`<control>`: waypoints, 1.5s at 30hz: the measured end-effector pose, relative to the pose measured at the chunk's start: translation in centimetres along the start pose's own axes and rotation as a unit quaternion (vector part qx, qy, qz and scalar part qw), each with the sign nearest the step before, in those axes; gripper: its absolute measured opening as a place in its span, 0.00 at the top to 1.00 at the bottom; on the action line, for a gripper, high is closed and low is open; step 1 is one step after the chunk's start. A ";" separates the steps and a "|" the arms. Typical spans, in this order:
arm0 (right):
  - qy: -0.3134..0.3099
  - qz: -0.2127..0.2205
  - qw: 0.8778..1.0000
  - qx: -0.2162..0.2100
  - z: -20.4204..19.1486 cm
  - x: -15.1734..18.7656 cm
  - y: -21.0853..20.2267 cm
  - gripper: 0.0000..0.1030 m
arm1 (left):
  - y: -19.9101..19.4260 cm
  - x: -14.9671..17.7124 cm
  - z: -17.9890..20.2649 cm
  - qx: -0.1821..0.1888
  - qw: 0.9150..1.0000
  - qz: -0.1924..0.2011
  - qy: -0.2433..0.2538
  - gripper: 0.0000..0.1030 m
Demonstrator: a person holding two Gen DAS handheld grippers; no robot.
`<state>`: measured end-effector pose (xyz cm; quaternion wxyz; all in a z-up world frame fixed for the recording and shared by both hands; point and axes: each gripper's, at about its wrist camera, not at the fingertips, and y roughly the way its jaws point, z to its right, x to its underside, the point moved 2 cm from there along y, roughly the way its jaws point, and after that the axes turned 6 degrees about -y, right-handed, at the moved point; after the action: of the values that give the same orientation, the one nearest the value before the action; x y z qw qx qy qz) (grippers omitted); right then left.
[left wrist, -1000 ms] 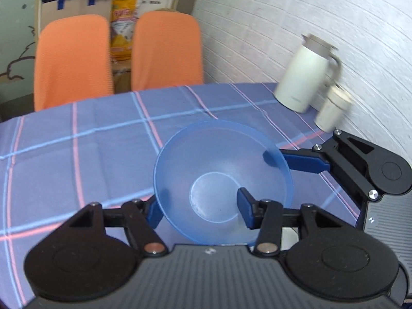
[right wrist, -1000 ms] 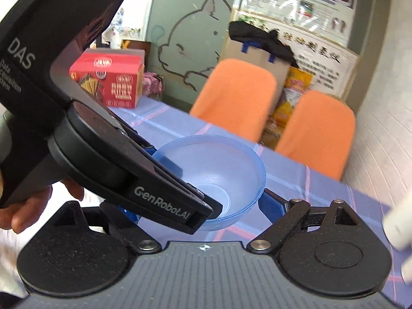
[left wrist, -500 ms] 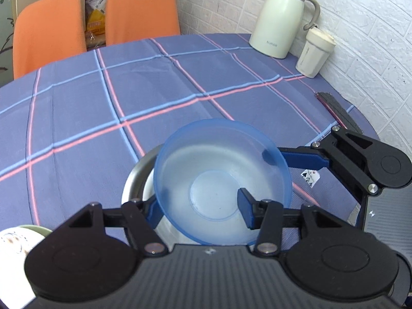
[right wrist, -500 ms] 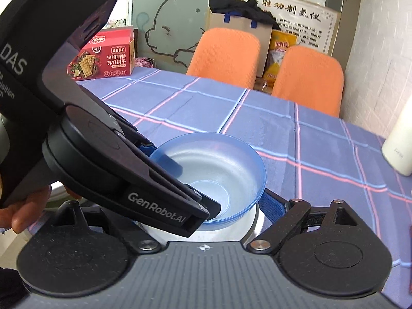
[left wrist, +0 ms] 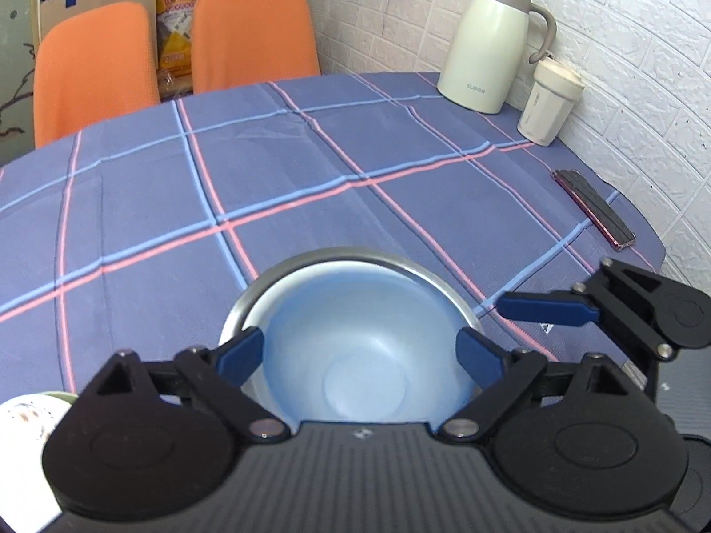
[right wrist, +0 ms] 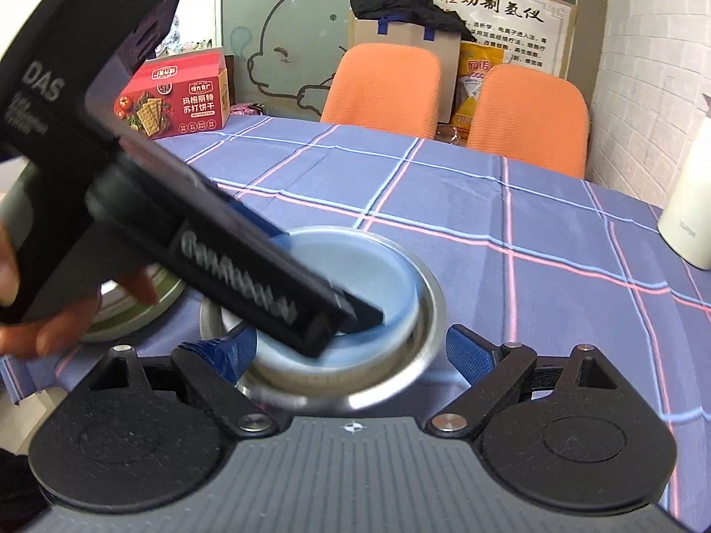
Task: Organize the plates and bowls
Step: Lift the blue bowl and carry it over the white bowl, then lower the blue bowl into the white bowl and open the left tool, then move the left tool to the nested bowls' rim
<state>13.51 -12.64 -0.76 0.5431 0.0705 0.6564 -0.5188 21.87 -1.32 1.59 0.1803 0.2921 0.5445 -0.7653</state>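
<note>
Sitting nested in steel bowl [left wrist: 413, 268] btwn wide-open L gripper [left wrist: 362, 355] fingers, blue bowl [left wrist: 360, 351]; R gripper [right wrist: 351, 351] open too.

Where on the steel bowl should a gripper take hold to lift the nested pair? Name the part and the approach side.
Grip the steel bowl by its far rim, coming down from above with one finger inside and one outside. That thin lip shows bare beyond the blue bowl nested in it; the walls look too wide and sloped to span, and both grippers crowd the near side.
</note>
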 end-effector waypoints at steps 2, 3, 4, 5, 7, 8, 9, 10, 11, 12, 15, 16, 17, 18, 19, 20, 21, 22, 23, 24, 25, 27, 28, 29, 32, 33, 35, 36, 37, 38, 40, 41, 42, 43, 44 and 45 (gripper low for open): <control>0.005 0.001 1.000 0.004 0.0 0.7 -0.8 0.23 | -0.6 0.0 0.0 0.000 1.000 0.007 0.003 0.09; 0.010 0.002 1.000 0.004 0.0 1.1 -1.1 0.23 | -0.9 0.0 -0.1 0.002 1.000 0.010 0.001 0.08; 0.017 0.003 1.000 0.003 0.0 1.3 -1.4 0.23 | -1.2 -0.1 -0.2 0.006 1.000 0.014 -0.003 0.07; 0.024 0.004 1.000 0.003 0.0 1.6 -1.7 0.23 | -1.6 -0.1 -0.4 0.010 1.000 0.020 -0.007 0.06; 0.037 0.010 0.999 0.004 0.1 1.9 -2.2 0.22 | -2.7 -0.2 -0.7 0.015 0.999 0.038 -0.016 0.04; 0.043 0.013 0.999 0.005 0.2 1.9 -2.3 0.22 | -3.2 -0.2 -0.9 0.014 0.999 0.047 -0.020 0.04; 0.048 0.016 0.999 0.006 0.2 2.0 -2.3 0.22 | -3.6 -0.2 -1.1 0.011 0.998 0.055 -0.024 0.04; 0.054 0.018 0.998 0.007 0.3 2.0 -2.3 0.22 | -3.9 -0.2 -1.3 0.007 0.998 0.060 -0.027 0.04; 0.060 0.020 0.998 0.008 0.4 2.0 -2.3 0.22 | -4.1 -0.1 -1.6 0.003 0.997 0.063 -0.033 0.04; 0.067 0.022 0.997 0.009 0.5 2.0 -2.2 0.22 | -4.2 0.0 -1.8 -0.001 0.997 0.067 -0.038 0.04; 0.091 0.039 0.995 0.013 1.0 1.6 -2.0 0.22 | -4.2 0.5 -2.4 -0.020 0.996 0.068 -0.055 0.04; 0.096 0.042 0.994 0.019 1.0 1.4 -1.9 0.22 | -4.1 0.7 -2.6 -0.024 0.995 0.068 -0.063 0.04; 0.098 0.045 0.994 0.028 1.1 1.3 -1.8 0.22 | -4.1 0.8 -2.9 -0.027 0.995 0.068 -0.072 0.04; 0.100 0.049 0.993 0.037 1.0 1.2 -1.6 0.22 | -4.0 1.0 -3.2 -0.029 0.994 0.070 -0.083 0.04; 0.103 0.052 0.992 0.044 1.1 1.2 -1.6 0.22 | -4.1 1.2 -3.5 -0.031 0.992 0.073 -0.094 0.04; 0.106 0.054 0.992 0.048 1.1 1.2 -1.4 0.22 | -4.0 1.4 -3.8 -0.032 0.991 0.075 -0.103 0.04; 0.109 0.054 0.991 0.049 1.0 1.3 -1.2 0.22 | -3.9 1.4 -3.9 -0.036 0.991 0.074 -0.109 0.04; 0.112 0.053 0.991 0.051 1.0 1.3 -1.0 0.22 | -3.6 1.5 -4.1 -0.043 0.990 0.073 -0.114 0.04; 0.115 0.051 0.991 0.052 1.0 1.4 -0.7 0.22 | -3.3 1.5 -4.1 -0.047 0.990 0.070 -0.117 0.04; 0.118 0.050 0.990 0.053 1.0 1.4 -0.5 0.22 | -2.9 1.4 -4.2 -0.049 0.990 0.065 -0.116 0.04; 0.121 0.049 0.990 0.054 1.0 1.4 -0.4 0.22 | -2.6 1.4 -4.2 -0.051 0.990 0.059 -0.114 0.04; 0.125 0.045 0.990 0.054 1.3 1.2 0.1 0.22 | -2.1 1.1 -4.3 -0.057 0.991 0.053 -0.108 0.04; 0.126 0.043 0.989 0.057 1.4 1.2 0.3 0.22 | -1.8 1.0 -4.3 -0.060 0.991 0.049 -0.105 0.04; 0.128 0.040 0.989 0.060 1.6 1.2 0.5 0.22 | -1.5 0.9 -4.5 -0.062 0.992 0.043 -0.103 0.04; 0.131 0.027 0.988 0.072 2.0 1.1 1.5 0.22 | -0.2 0.5 -4.9 -0.065 0.994 0.015 -0.089 0.04; 0.133 0.022 0.988 0.074 2.2 1.2 1.9 0.22 | 0.3 0.3 -5.1 -0.070 0.994 0.004 -0.080 0.04; 0.137 0.011 0.988 0.075 2.4 1.3 2.7 0.22 | 1.0 0.1 -5.2 -0.080 0.995 -0.006 -0.065 0.04; 0.139 0.006 0.987 0.076 2.4 1.4 3.1 0.22 | 1.4 -0.1 -5.3 -0.083 0.995 -0.010 -0.057 0.04; 0.141 0.000 0.987 0.077 2.4 1.4 3.5 0.22 | 1.8 -0.2 -5.3 -0.086 0.995 -0.014 -0.051 0.04; 0.142 -0.005 0.987 0.076 2.4 1.5 3.9 0.22 | 2.1 -0.3 -5.4 -0.087 0.995 -0.016 -0.047 0.04; 0.146 -0.010 0.987 0.073 2.4 1.5 4.5 0.21 | 2.7 -0.4 -5.5 -0.089 0.995 -0.023 -0.040 0.04; 0.147 -0.014 0.986 0.072 2.4 1.5 4.8 0.21 | 3.1 -0.4 -5.5 -0.090 0.995 -0.026 -0.038 0.04; 0.147 -0.019 0.986 0.072 2.3 1.4 5.0 0.21 | 3.3 -0.5 -5.5 -0.090 0.995 -0.028 -0.036 0.04; 0.145 -0.023 0.987 0.071 2.3 1.4 5.3 0.21 | 3.6 -0.5 -5.6 -0.090 0.995 -0.030 -0.035 0.04; 0.145 -0.027 0.987 0.070 2.3 1.4 5.5 0.21 | 3.8 -0.4 -5.6 -0.090 0.995 -0.033 -0.035 0.04; 0.147 -0.029 0.986 0.069 2.3 1.4 5.7 0.21 | 4.1 -0.4 -5.7 -0.090 0.995 -0.036 -0.034 0.04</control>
<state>18.18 -12.48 -5.06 0.4192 0.1645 0.6938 -0.5621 26.02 2.63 -2.45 0.1966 0.2287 0.6145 -0.7290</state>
